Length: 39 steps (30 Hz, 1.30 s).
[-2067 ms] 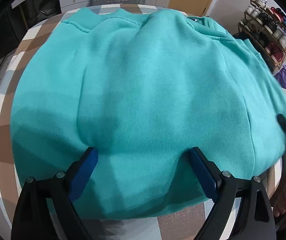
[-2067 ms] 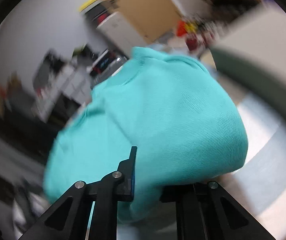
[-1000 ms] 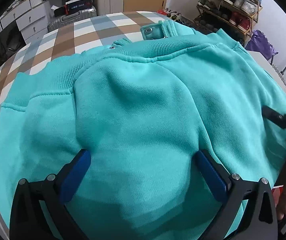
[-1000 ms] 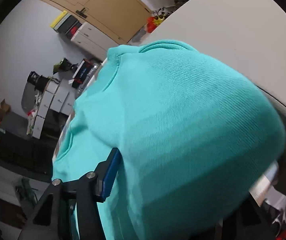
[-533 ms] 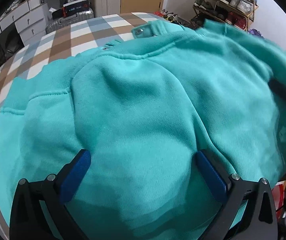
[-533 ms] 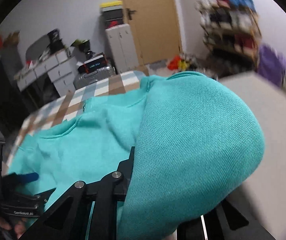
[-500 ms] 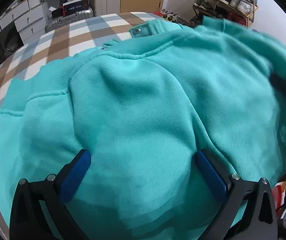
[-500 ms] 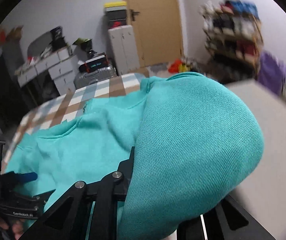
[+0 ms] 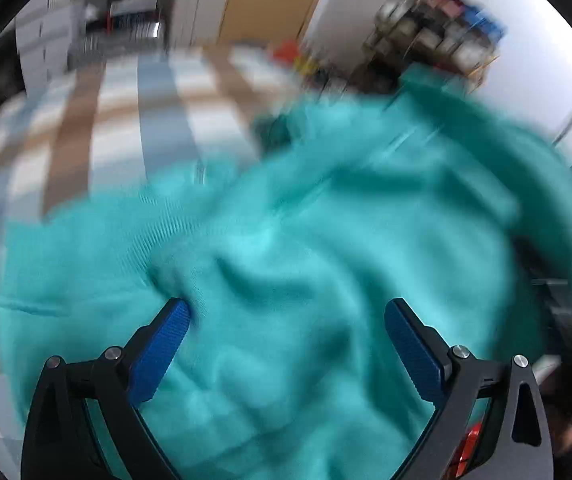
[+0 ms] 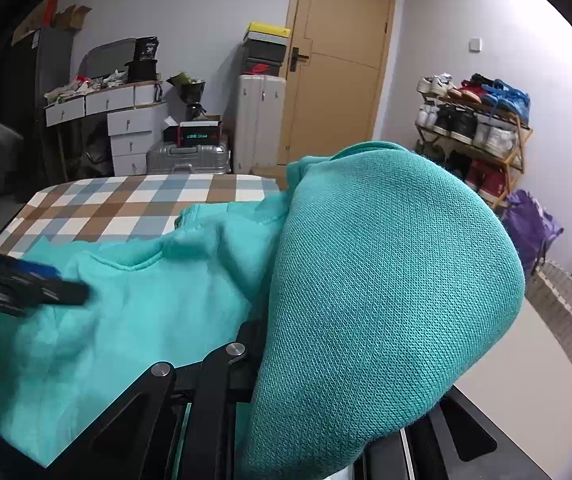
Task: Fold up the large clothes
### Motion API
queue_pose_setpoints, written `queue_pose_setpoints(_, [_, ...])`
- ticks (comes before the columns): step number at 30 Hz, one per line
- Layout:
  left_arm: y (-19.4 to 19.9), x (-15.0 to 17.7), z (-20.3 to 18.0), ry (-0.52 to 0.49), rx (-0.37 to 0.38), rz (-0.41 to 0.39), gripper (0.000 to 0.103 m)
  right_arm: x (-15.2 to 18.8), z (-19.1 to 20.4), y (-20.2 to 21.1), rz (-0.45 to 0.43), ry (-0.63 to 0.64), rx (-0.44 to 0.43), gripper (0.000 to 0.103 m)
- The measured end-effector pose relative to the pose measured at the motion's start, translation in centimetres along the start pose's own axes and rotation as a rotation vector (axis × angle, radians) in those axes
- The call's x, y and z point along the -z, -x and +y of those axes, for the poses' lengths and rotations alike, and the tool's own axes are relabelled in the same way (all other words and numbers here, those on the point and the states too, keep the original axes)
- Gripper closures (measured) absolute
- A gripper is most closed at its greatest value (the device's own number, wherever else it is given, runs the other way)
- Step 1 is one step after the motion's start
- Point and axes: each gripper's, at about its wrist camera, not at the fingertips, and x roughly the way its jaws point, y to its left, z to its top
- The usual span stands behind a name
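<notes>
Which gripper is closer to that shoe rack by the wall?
Right. The right gripper, clamping the sweatshirt, is on the shoe rack side; the left gripper is across the sweatshirt, farther away.

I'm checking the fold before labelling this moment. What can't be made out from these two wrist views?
- Right gripper fingertips: right wrist view, buried under a bulge of the teal sweatshirt.
- Sweatshirt's collar and seams: left wrist view, smeared by motion blur.
- Near hem: cut off by the bottom edge in both views.
- Left gripper: jaws closing, pads wide apart over the cloth; whether they touch it is unclear.
- Checkered tabletop: mostly covered.
</notes>
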Motion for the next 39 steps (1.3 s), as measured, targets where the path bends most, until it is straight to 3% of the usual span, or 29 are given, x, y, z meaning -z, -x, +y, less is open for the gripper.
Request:
queue_pose_setpoints(2, [-1.9, 0.4, -1.2, -0.084, -0.086, -0.032, 0.002, 0.1, 0.5, 0.4, -0.018, 0.034, -0.002, 0.090])
queue_pose_setpoints(4, [-2.2, -0.1, -2.2, -0.106, -0.140, -0.009, 0.002, 0.2, 1.0, 0.6, -0.030, 0.063, 0.006, 0.090])
queue_pose_setpoints(8, [-0.9, -0.7, -0.8, -0.050, -0.061, -0.014, 0.002, 0.1, 0.7, 0.4, -0.029, 0.046, -0.011, 0.090])
queue_pose_setpoints(10, [1.0, -0.3, -0.7, -0.081, -0.060, -0.021, 0.002, -0.2, 0.3, 0.4, -0.026, 0.043, -0.027, 0.090])
queue_pose_setpoints(11, [1.5, 0.2, -0.7, -0.105, -0.087, -0.043, 0.002, -0.2, 0.3, 0.3, -0.027, 0.048, -0.029, 0.090])
queue_pose_setpoints(14, [2.6, 2.2, -0.4, -0.209, -0.320, -0.090, 0.002, -0.3, 0.6, 0.3, -0.032, 0.070, -0.025, 0.090])
queue_pose_setpoints(16, [2.5, 3.5, 0.4, -0.235, -0.362, -0.048, 0.002, -0.4, 0.8, 0.4, -0.040, 0.063, -0.025, 0.090])
queue_pose_setpoints(18, [2.8, 4.3, 0.9, -0.217, -0.327, -0.026, 0.002, -0.5, 1.0, 0.4, -0.048, 0.057, -0.025, 0.090])
queue_pose_setpoints(21, [2.7, 5.6, 2.0, -0.225, -0.340, 0.007, 0.001, -0.7, 1.1, 0.2, -0.055, 0.039, -0.027, 0.090])
queue_pose_setpoints(25, [1.1, 5.1, 4.5, -0.213, -0.150, 0.027, 0.002, -0.6, 0.9, 0.0, -0.051, 0.018, -0.031, 0.090])
queue_pose_setpoints(27, [1.8, 4.5, 5.0, -0.188, -0.098, 0.037, 0.002, -0.6, 0.8, -0.1, -0.042, 0.032, -0.026, 0.090])
queue_pose_setpoints(29, [3.2, 4.5, 4.9, -0.174, -0.099, 0.009, 0.002, -0.6, 0.7, -0.1, -0.035, 0.039, -0.029, 0.090])
queue_pose_setpoints(32, [5.7, 4.1, 4.9, -0.207, -0.154, -0.093, 0.002, -0.4, 0.6, -0.1, -0.029, 0.044, -0.030, 0.090])
queue_pose_setpoints(34, [6.2, 3.1, 6.0, -0.171, -0.185, -0.131, 0.002, -0.4, 0.5, -0.2, -0.023, 0.036, -0.029, 0.090])
queue_pose_setpoints(36, [4.4, 2.3, 8.6, -0.070, -0.165, -0.053, 0.002, -0.5, 0.5, -0.2, -0.019, 0.030, -0.030, 0.090])
queue_pose_setpoints(38, [0.9, 2.7, 11.1, 0.050, -0.105, 0.084, 0.001, -0.7, 0.5, -0.2, -0.014, 0.029, -0.033, 0.090])
queue_pose_setpoints(39, [1.1, 2.8, 11.1, 0.046, -0.092, 0.036, 0.001, -0.7, 0.4, -0.2, -0.012, 0.027, -0.036, 0.090])
